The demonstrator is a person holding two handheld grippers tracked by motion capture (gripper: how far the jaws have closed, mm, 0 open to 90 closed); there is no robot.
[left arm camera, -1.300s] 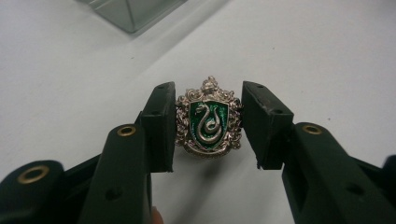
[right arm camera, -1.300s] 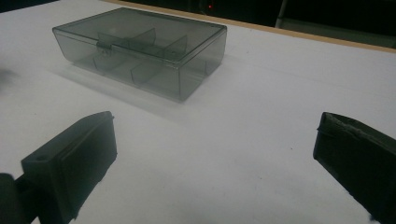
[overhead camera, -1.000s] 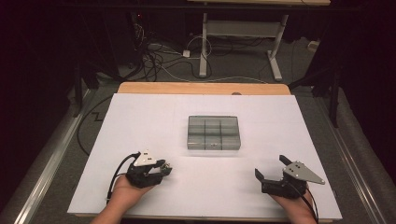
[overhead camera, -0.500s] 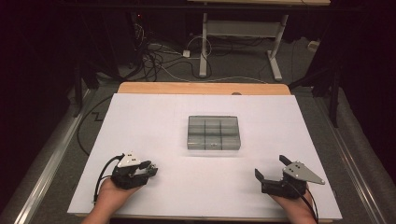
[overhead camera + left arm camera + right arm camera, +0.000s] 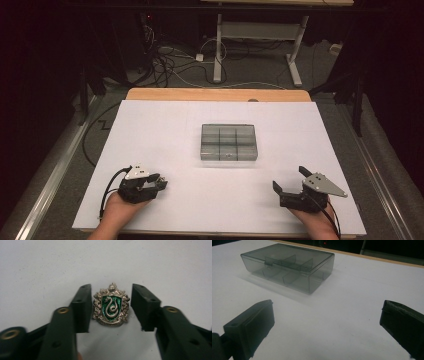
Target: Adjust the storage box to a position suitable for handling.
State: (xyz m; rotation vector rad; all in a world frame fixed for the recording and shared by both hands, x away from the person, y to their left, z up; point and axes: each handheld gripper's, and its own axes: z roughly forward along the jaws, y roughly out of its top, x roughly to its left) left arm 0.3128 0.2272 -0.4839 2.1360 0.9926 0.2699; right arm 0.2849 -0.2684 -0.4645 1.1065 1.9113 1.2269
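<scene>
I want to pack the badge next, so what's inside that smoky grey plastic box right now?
Through the shut lid of the smoky grey plastic box, clear dividers forming compartments are visible, and the ones visible look empty. The far corners are too murky to tell.

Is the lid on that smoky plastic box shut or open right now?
Shut. In the right gripper view the box has its lid lying flat on the walls, the front latch down, dividers seen through it.

**Crest badge flat on the white table**

A silver crest badge point(image 5: 111, 305) with a green shield and a coiled silver snake lies face up on the white table, near the left front edge. Its edges look ornate, perhaps scrollwork.
</scene>
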